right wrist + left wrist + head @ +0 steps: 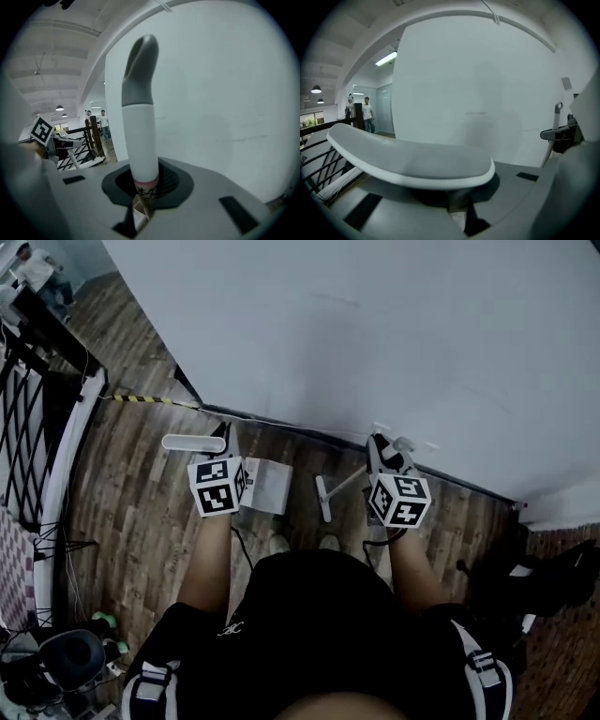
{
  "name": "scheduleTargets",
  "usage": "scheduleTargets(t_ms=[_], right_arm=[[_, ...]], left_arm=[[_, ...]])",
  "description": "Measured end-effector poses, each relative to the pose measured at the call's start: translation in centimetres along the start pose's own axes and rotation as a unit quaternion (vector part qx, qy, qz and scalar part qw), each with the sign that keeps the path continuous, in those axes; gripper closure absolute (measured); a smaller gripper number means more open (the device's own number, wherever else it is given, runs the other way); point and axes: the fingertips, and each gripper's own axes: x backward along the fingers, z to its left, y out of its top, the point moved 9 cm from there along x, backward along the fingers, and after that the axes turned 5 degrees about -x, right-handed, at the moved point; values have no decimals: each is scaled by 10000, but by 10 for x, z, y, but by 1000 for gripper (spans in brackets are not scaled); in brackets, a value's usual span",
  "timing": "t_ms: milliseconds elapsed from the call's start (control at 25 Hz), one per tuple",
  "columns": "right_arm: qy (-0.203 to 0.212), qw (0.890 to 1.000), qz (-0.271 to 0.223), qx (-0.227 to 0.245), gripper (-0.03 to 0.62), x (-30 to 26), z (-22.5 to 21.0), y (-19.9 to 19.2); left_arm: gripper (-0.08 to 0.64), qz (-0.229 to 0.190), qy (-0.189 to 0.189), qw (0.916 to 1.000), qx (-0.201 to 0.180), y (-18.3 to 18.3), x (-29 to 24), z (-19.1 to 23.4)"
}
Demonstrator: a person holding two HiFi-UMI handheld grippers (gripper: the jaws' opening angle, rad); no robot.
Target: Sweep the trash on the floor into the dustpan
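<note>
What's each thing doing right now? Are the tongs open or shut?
Left tongs: shut on the dustpan handle.
Right tongs: shut on the broom handle.
Dustpan: held upright, pan low by the floor.
Broom: tilted, head down low, beside the dustpan, not touching it.

Wood-plank floor (141,521), smooth plastic dustpan (265,486), matt broom handle (140,136).
</note>
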Motion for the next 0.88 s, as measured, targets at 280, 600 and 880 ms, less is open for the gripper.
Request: scheduleTargets(t_ms=[280,600,880], right_arm=[[113,9998,134,111,540,14,-1,-6],[148,9998,-78,146,540,23,-13,-1],[135,9997,-23,206,540,24,-11,-3]], left_arm=[[520,-22,-376,9992,-115,11,14,-42],[520,-36,-931,9955,-160,16,14,-83],[522,-314,-1117,9929,-248,23,18,-95]])
